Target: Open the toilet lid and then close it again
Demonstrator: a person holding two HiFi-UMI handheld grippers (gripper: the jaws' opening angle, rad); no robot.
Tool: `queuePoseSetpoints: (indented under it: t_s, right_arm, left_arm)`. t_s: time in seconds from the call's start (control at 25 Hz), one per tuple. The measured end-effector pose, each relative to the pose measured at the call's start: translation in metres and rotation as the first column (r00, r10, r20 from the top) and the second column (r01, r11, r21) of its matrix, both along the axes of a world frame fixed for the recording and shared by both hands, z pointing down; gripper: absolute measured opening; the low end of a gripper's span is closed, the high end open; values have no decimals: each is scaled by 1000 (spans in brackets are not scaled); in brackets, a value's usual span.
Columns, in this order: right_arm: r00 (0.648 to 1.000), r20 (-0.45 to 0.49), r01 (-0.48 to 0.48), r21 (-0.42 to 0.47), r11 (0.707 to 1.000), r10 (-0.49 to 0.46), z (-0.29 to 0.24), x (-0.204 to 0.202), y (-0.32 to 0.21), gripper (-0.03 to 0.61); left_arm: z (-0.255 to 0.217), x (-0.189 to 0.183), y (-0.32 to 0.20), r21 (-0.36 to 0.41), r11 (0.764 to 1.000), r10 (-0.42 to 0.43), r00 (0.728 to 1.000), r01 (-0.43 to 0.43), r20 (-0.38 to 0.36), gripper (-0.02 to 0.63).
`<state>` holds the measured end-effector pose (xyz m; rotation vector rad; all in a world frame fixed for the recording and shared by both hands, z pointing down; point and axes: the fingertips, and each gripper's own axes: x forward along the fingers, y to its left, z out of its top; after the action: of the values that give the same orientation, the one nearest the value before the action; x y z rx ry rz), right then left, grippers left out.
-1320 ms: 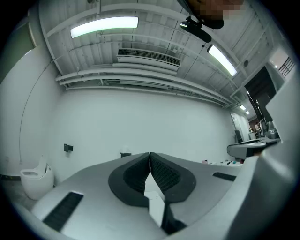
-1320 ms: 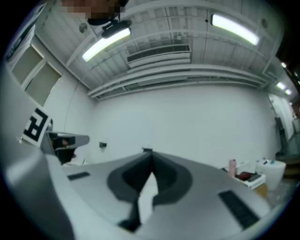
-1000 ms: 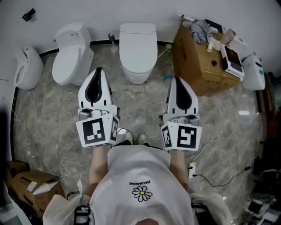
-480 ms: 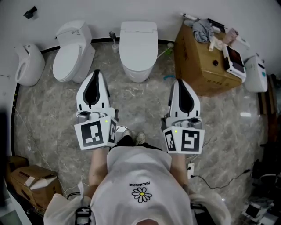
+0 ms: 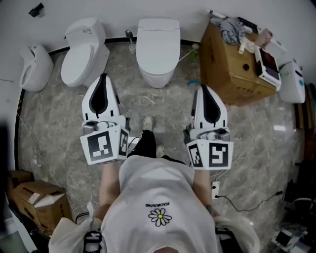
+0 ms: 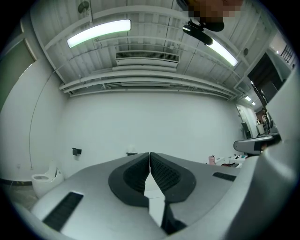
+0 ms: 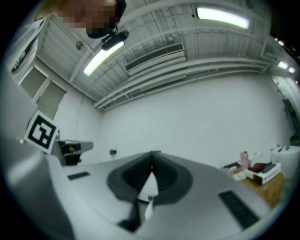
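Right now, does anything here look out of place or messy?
Only the cardboard box right of the right-hand toilet: it stands askew to the wall, with a grey cloth and loose items heaped on top.

middle toilet (image 5: 157, 49): white | floor (image 5: 54, 123): grey marbled | cardboard box (image 5: 229, 74): brown | shirt (image 5: 158, 197): white, daisy print

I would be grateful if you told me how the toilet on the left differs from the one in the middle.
The left toilet has a rounded, oval lid; the middle toilet has a longer, straighter-sided one. The left toilet sits turned at an angle to the wall, while the middle toilet faces squarely out. The left toilet's rear part is bulbous, the middle toilet's flat and boxy. Both are white with lids down.
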<state>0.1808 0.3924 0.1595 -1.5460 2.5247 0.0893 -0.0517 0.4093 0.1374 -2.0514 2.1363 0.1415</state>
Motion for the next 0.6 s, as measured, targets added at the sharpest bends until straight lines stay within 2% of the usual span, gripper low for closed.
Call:
queuePoseSetpoints:
  t_s: [0.16,0.6]
  right_arm:
    - [1000,-6,-14,23,1000,14,1,1,-17,29]
    - [995,-75,-58,19,998,59,6,-13,-97,29]
  left_arm:
    - [0,5,-21,24,999,20,1000,-21,18,29]
    - [13,-13,-120,0,999,54,998,-54,-13,29]
